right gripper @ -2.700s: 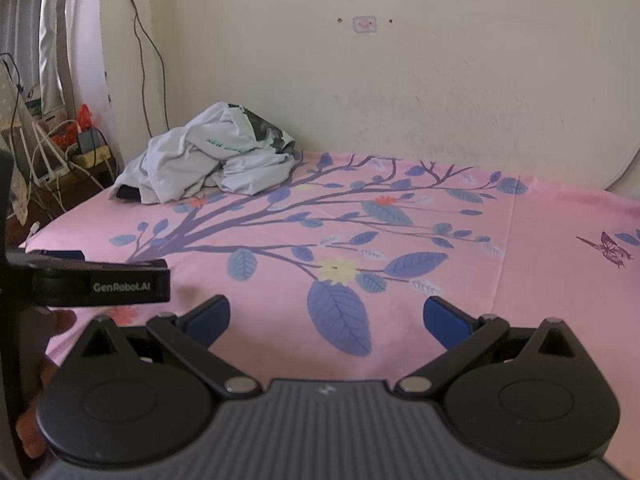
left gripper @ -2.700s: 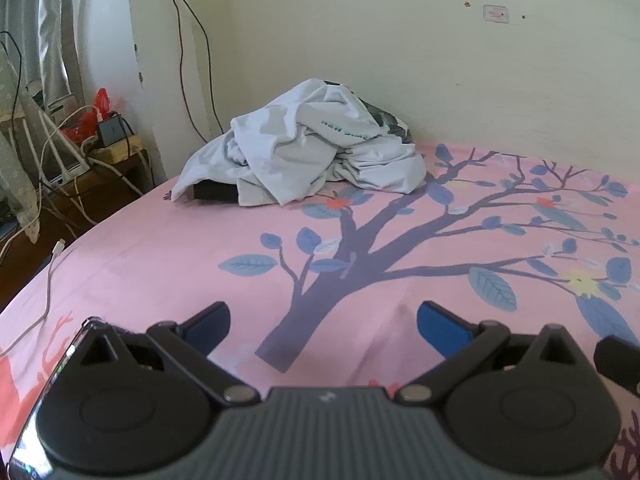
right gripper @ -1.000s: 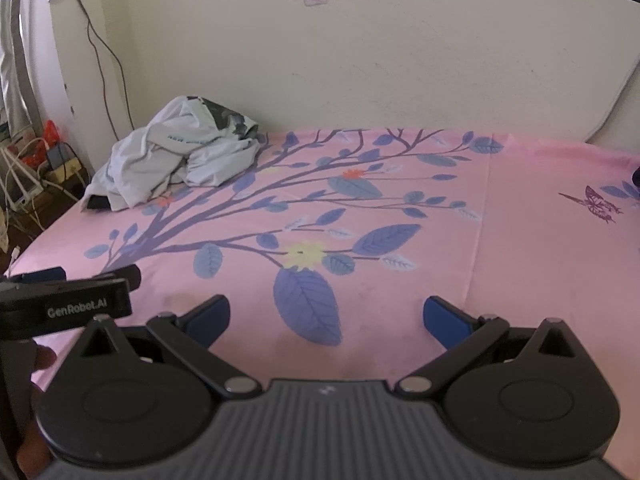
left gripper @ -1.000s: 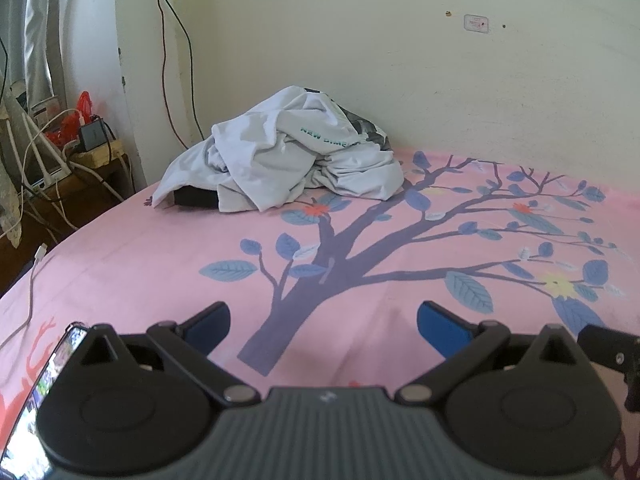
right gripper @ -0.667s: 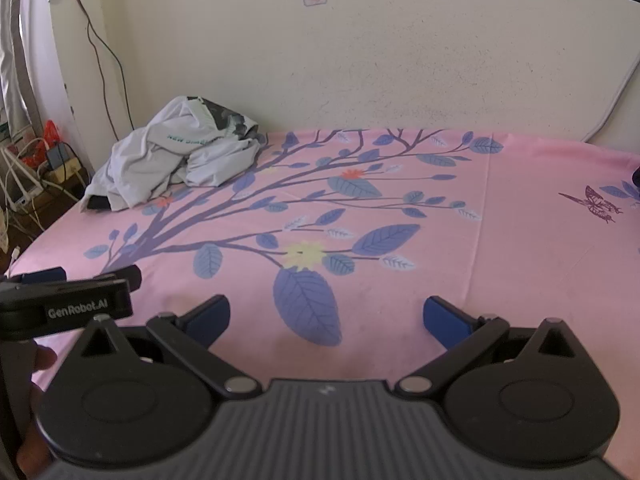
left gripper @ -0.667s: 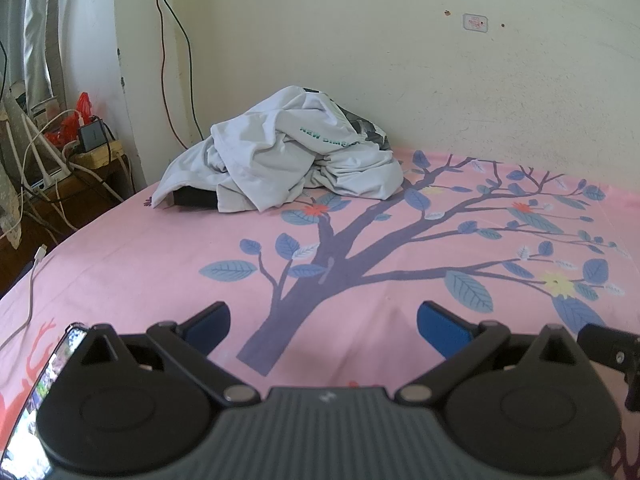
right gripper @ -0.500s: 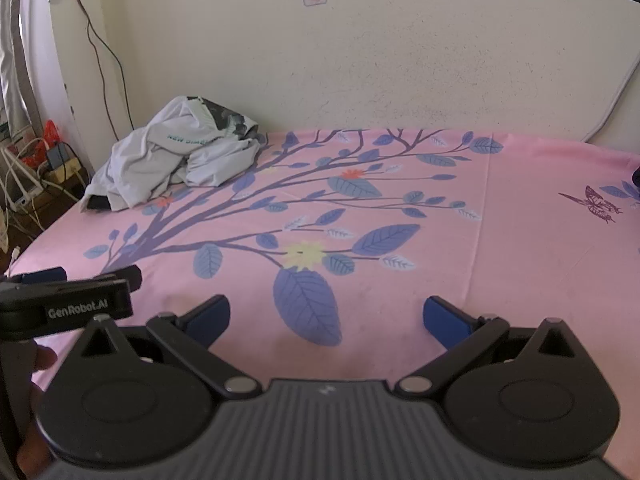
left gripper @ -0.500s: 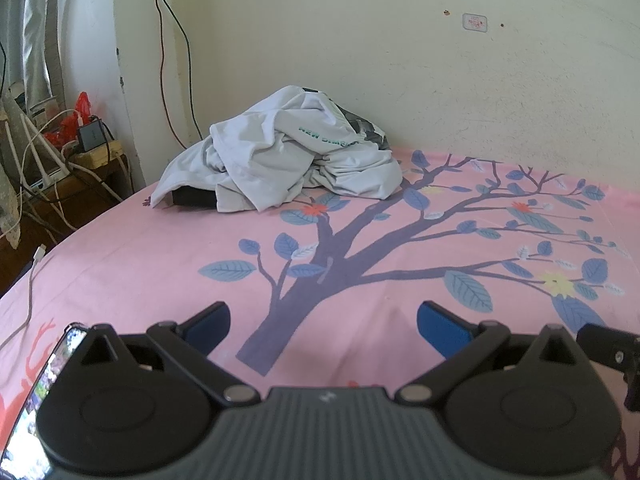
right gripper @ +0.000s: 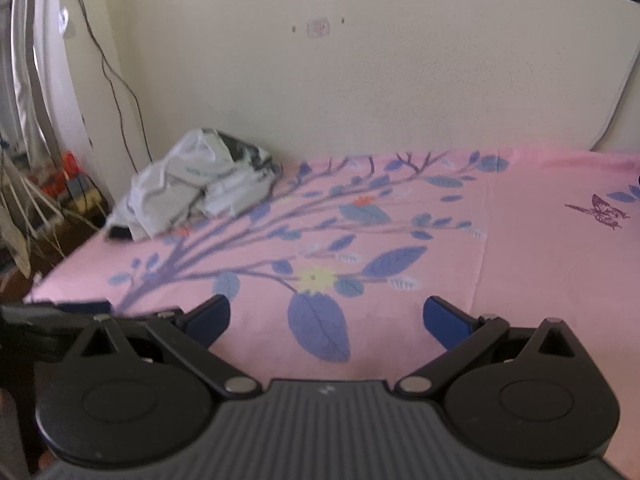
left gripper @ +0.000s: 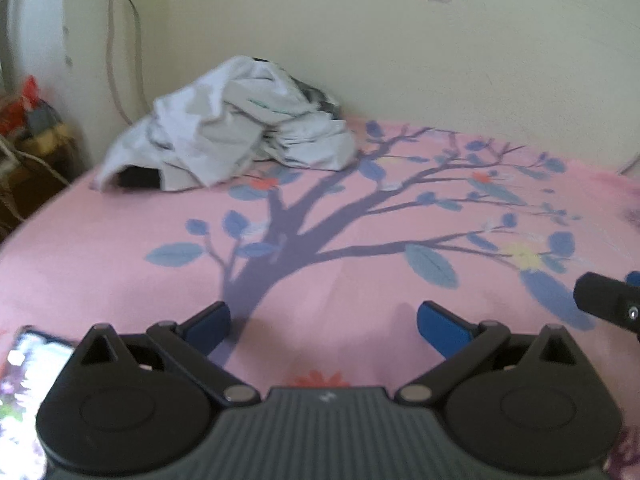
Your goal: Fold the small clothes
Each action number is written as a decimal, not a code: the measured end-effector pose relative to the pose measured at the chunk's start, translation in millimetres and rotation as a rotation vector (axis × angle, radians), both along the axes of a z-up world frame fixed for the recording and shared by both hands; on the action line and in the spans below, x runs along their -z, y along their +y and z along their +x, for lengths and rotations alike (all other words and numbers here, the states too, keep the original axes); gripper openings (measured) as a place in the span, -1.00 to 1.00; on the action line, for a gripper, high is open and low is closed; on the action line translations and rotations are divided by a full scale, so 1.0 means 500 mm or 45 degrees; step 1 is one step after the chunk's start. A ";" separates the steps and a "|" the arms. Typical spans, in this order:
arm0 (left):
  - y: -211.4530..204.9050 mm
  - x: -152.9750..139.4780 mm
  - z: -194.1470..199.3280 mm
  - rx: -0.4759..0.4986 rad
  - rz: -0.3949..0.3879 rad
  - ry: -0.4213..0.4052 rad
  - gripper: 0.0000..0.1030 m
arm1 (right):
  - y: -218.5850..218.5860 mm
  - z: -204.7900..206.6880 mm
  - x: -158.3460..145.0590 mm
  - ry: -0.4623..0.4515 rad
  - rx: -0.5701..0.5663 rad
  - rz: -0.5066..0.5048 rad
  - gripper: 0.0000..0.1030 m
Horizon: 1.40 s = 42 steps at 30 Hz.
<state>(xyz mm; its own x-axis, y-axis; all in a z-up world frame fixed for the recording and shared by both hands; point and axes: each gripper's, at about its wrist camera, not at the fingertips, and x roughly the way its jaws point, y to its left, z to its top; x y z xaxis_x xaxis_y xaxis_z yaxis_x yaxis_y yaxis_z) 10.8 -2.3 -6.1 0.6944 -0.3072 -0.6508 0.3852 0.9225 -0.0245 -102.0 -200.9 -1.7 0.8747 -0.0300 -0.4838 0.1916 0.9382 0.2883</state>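
Clothes pile (left gripper: 236, 128) heaped at the far left corner of your pink bedsheet (left gripper: 360, 272), against the wall.

Your bedsheet with its tree print fills both views. Your left gripper (left gripper: 322, 320) and right gripper (right gripper: 326, 318) hover low over its near edge, both spread wide and holding nothing, well apart from the pile. A lit phone (left gripper: 24, 368) lies at your left.

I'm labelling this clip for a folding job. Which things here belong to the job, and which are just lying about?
Belonging to the job:
- pile of white clothes, crumpled at the bed's far corner
- left tongs, open
- right tongs, open
- pink bedsheet, the work surface

Just lying about:
- phone at the near edge
- wall cable
- bedside clutter
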 end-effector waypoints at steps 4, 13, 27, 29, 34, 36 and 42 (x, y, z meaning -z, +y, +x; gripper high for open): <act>0.035 -0.030 -0.003 0.005 -0.100 -0.201 0.99 | -0.025 -0.005 -0.002 -0.071 0.067 0.096 0.89; 0.182 -0.058 0.049 -0.298 -0.538 -0.215 0.98 | 0.021 0.253 -0.146 -0.055 -0.246 -0.070 -0.09; 0.313 -0.036 0.071 -0.577 -0.875 -0.035 0.72 | 0.335 0.607 -0.062 0.169 -0.617 -0.157 0.26; 0.308 -0.039 0.069 -0.575 -0.852 -0.065 0.72 | 0.349 0.623 -0.050 0.253 -0.592 -0.229 -0.84; 0.313 -0.045 0.069 -0.601 -0.840 -0.088 0.72 | 0.228 0.552 -0.171 0.019 -0.394 -0.158 -1.00; 0.318 -0.051 0.068 -0.625 -0.843 -0.107 0.72 | 0.164 0.497 -0.234 -0.058 -0.299 -0.141 -1.00; 0.323 -0.062 0.068 -0.618 -0.844 -0.158 0.74 | 0.026 0.247 -0.370 -0.205 -0.150 -0.218 -1.00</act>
<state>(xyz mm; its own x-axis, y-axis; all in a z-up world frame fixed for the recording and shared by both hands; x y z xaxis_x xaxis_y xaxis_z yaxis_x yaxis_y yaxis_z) 44.5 159.0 25.1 0.9033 -0.2479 -0.3501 -0.0160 0.7960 -0.6050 21.5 -187.6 183.1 0.9422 0.0073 -0.3349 0.0425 0.9891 0.1412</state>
